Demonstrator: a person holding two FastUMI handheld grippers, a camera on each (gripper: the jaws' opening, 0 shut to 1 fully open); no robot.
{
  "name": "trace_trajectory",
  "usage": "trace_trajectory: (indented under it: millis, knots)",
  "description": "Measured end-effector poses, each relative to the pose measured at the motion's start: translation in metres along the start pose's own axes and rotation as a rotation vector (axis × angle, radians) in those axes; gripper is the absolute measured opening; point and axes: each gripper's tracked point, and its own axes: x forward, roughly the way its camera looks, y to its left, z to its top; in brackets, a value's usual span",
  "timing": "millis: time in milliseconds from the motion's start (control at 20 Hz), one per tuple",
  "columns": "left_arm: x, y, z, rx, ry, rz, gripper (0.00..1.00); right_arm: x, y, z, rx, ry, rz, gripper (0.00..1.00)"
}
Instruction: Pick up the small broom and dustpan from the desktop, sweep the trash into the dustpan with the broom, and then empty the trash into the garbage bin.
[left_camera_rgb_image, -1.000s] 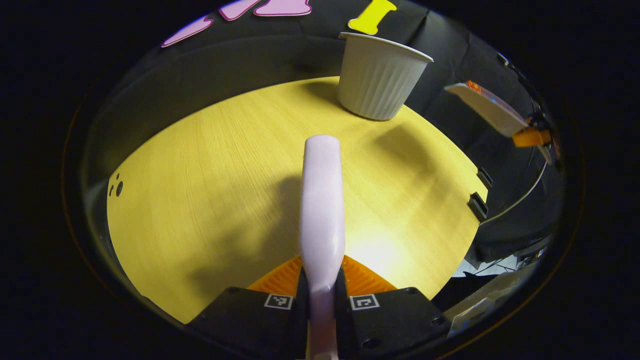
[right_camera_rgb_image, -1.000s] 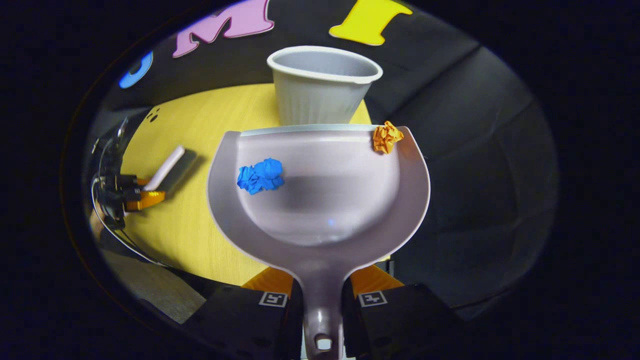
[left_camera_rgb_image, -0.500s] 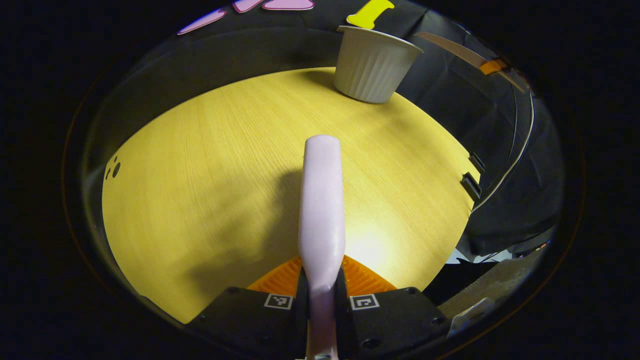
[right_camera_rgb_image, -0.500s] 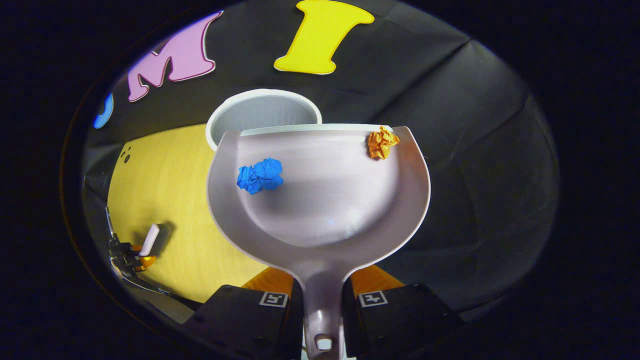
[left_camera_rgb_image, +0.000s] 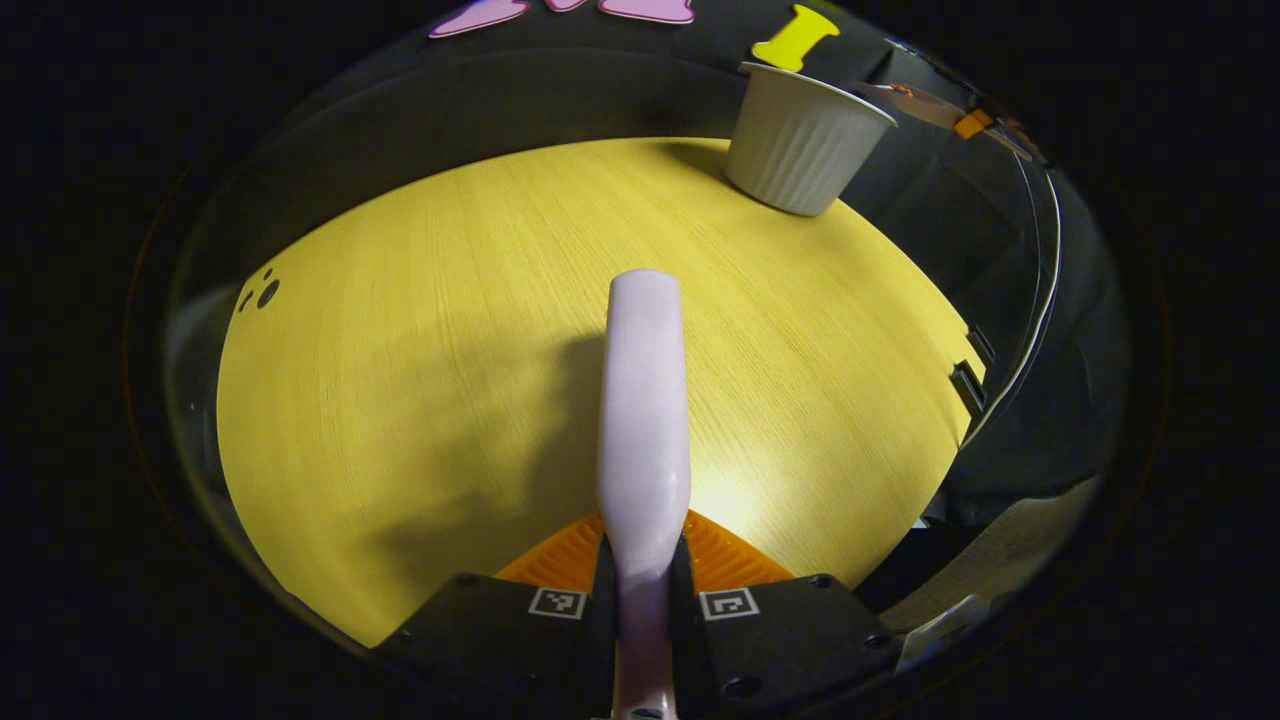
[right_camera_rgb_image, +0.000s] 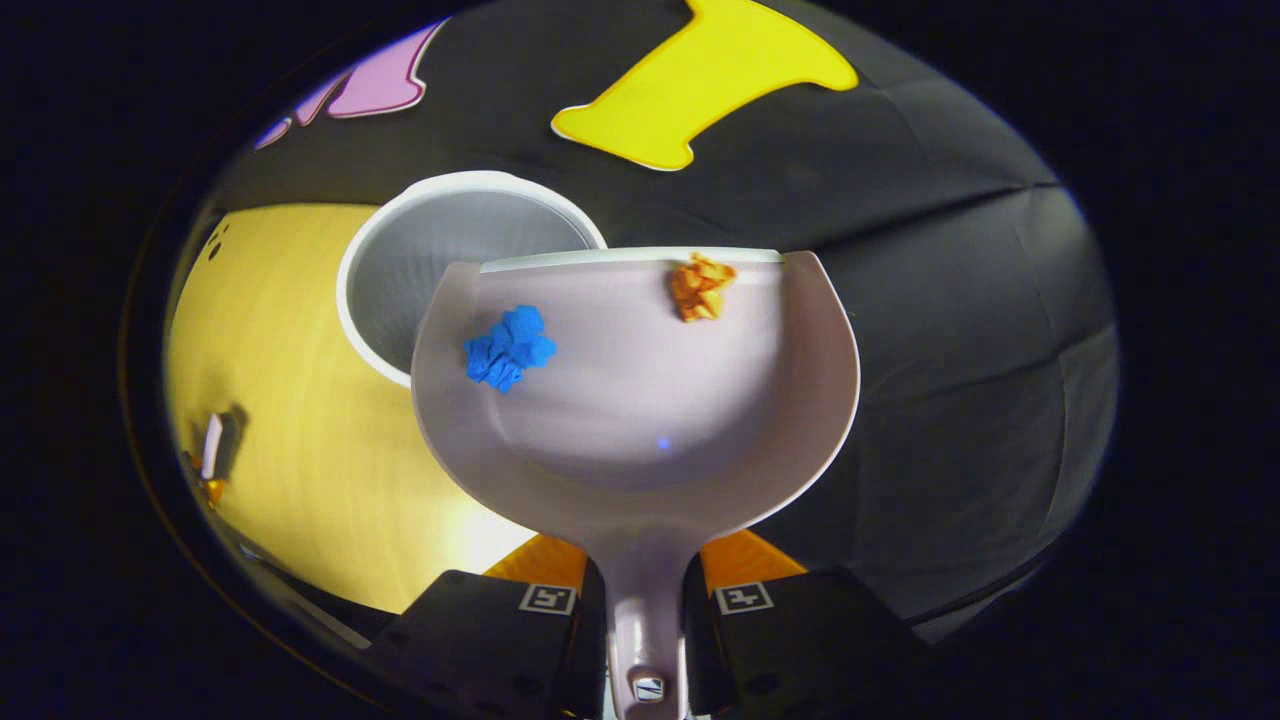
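In the right gripper view, my right gripper is shut on the handle of the pale lilac dustpan. The pan hangs in the air with its front lip over the rim of the white ribbed garbage bin. A blue paper wad and an orange paper wad lie in the pan near the lip. In the left gripper view, my left gripper is shut on the pale lilac broom, which points forward over the yellow desktop. The garbage bin stands at the far right, with the dustpan edge-on above it.
The desktop's right edge carries dark clamps, and a cable runs beside it. Small dark holes mark the desktop's left side. The left gripper with the broom shows far off in the right gripper view. Black cloth stands behind the bin.
The right gripper has lifted the dustpan up and over the bin's mouth. The orange wad has slid left along the lip. The left gripper has drawn back from the bin.
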Motion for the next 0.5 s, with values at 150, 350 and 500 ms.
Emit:
trace_trajectory:
  millis: [150, 350, 500]
  knots:
    - [0.0, 0.006, -0.003, -0.022, -0.005, 0.013, 0.27, 0.009, -0.004, 0.006, -0.143, 0.046, -0.035, 0.36]
    - [0.0, 0.01, -0.006, -0.042, -0.005, 0.018, 0.27, 0.005, -0.016, 0.022, -0.348, 0.069, -0.092, 0.4]
    - [0.0, 0.009, -0.003, -0.046, -0.009, 0.02, 0.27, 0.006, -0.006, 0.034, -0.348, 0.063, -0.068, 0.36]
